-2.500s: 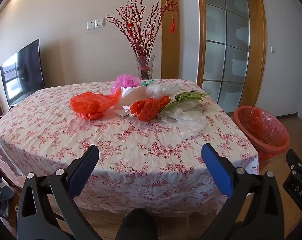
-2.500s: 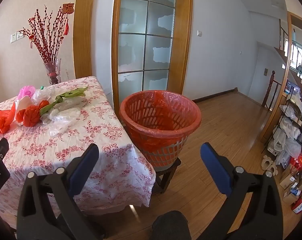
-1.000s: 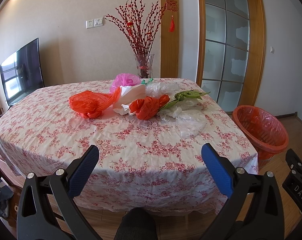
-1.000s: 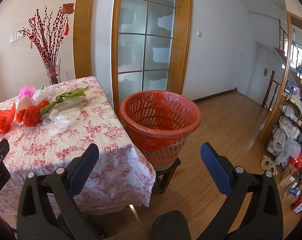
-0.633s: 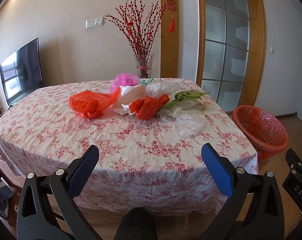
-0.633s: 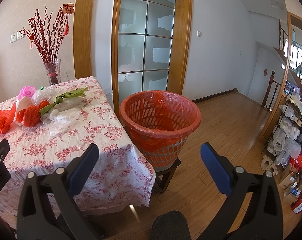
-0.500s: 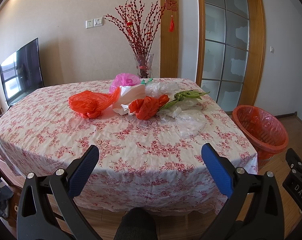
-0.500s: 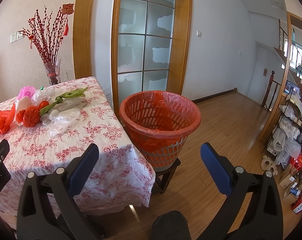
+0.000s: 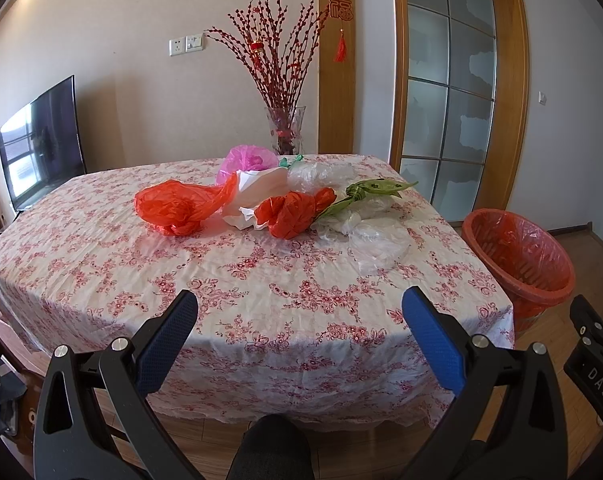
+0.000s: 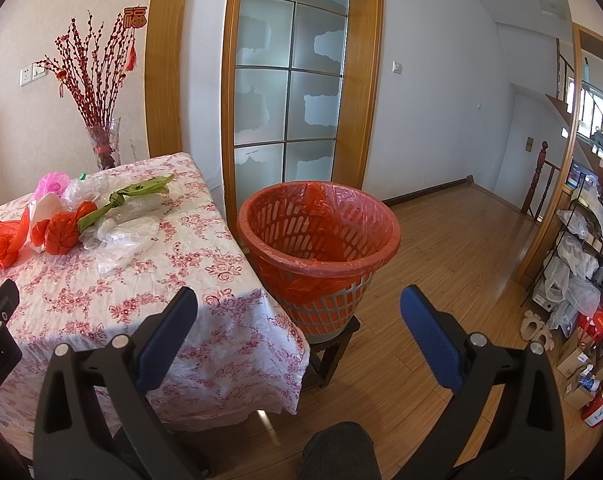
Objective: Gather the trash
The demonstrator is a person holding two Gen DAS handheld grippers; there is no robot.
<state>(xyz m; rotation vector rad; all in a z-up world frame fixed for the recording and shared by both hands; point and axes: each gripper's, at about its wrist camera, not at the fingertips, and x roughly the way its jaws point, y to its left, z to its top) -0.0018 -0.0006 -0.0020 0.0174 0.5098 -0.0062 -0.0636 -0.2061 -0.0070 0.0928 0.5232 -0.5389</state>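
Crinkled plastic, all of it, heaped toward the far side of the floral tablecloth [image 9: 261, 280]: an orange bag [image 9: 177, 208], a second knotted orange bag [image 9: 291, 216], a pink bag [image 9: 245, 160], white paper [image 9: 259, 188], clear bags [image 9: 375, 240] and a green bag [image 9: 365, 192] twisted into a long strip.

Both tools are empty. The left gripper [image 9: 299, 320] has its blue pads spread wide with nothing between them, held short of the table's near edge. The right gripper [image 10: 297, 316] is just as wide and just as empty, aimed past the table corner at the red-lined waste basket [image 10: 317, 256] on its low stool.

Here's what matters: the pile lies straight ahead of the left gripper and well across the cloth, so that hand looks better placed to reach in. The clear bags sit nearest, on the basket side. The green strip runs diagonally, its leafy end pointing away toward the basket. Nothing appears collected yet; the basket shows only its liner.
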